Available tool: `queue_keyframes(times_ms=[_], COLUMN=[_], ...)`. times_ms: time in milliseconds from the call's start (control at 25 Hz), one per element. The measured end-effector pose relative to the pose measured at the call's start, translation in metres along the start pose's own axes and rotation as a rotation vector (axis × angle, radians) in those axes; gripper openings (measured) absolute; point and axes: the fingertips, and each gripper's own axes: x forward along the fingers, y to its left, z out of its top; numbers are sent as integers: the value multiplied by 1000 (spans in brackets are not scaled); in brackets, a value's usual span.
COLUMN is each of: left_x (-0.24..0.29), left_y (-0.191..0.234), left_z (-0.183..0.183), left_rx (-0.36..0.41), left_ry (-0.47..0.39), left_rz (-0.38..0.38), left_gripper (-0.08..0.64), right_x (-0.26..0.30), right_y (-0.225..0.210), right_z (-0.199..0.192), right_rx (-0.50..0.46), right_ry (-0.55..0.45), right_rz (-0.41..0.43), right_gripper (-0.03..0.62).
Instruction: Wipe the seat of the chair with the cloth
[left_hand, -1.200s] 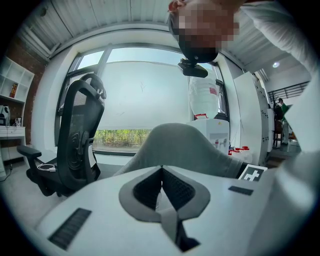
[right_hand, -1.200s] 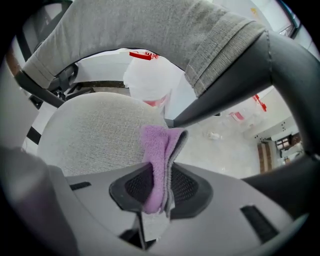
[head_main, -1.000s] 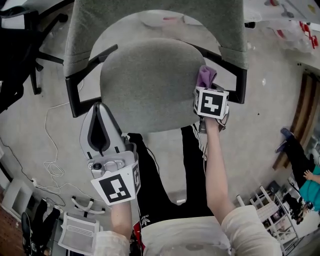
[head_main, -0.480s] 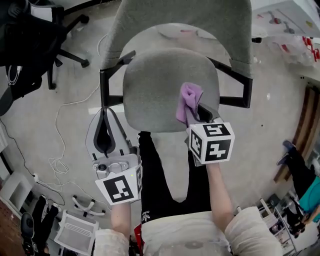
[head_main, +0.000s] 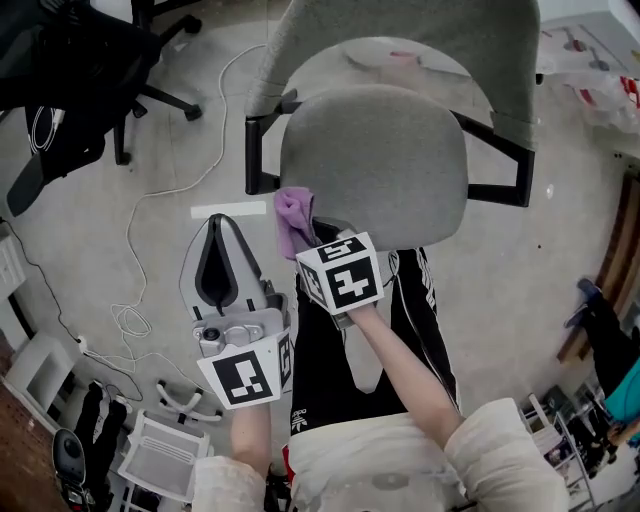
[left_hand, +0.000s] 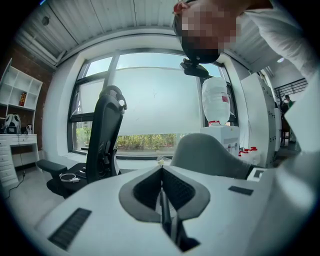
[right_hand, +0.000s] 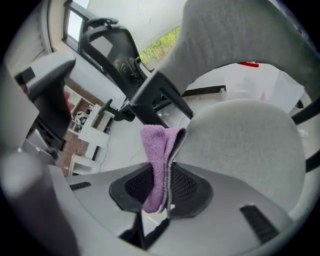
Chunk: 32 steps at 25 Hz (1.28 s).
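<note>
The grey office chair's seat (head_main: 385, 160) fills the upper middle of the head view, its backrest (head_main: 400, 40) beyond it. My right gripper (head_main: 300, 222) is shut on a folded purple cloth (head_main: 293, 218), held just off the seat's near left edge, beside the black armrest (head_main: 262, 150). In the right gripper view the cloth (right_hand: 159, 160) sticks up between the jaws, with the seat (right_hand: 245, 145) to the right. My left gripper (head_main: 215, 262) hangs over the floor left of the chair, shut and empty (left_hand: 161, 172).
A black office chair (head_main: 70, 90) stands at the upper left. White cables (head_main: 130, 250) trail over the concrete floor. White racks (head_main: 150, 460) lie at the lower left. My legs in black trousers (head_main: 330, 370) are just in front of the seat.
My right gripper has carried the cloth from the seat's far right side, across it, to its near left edge. The left gripper stayed almost still.
</note>
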Motion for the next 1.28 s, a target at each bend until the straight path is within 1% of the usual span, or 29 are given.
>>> queue_keyframes(times_ms=[120,200,360,520,680,800,880,1040,1200,1280], left_x=[0,1,-3,-8,-6,0,2,8,19,24], left_y=[11,17,23,20,7,-7,-18,-46,-78,-94], left_z=[5,5,-3,-14,-17,-14,-16,-24,-20,-15], left_rx=[-3,-3,10,20,35,40,39,30,31,29], left_ry=[-9,-14,4,33,52,47,50,68,61,53], left_rz=[17,25,27,19,5,-9,-20,-64,-109,-128], left_gripper=[12,12,12,12,12,12,12,12,12,12], right_x=[31,52,87,98,91,78,64,33,5,-11], right_y=[-13,-17,-18,-20,-26,-47,-65,-106,-153,-177], right_z=[-25,-38,-54,-56,-56,-54,-59,-70,-80,-88], right_rx=[-31,-34,-24,-27,-41,-63,-63,-23,14,10], right_ry=[62,84,93,90,92,79,81,89,80,87], right_rz=[-50,-55,-57,-59,-56,-82,-93,-122,-184,-216], right_gripper=[91,91,91,91,92,91,92,92,92,92])
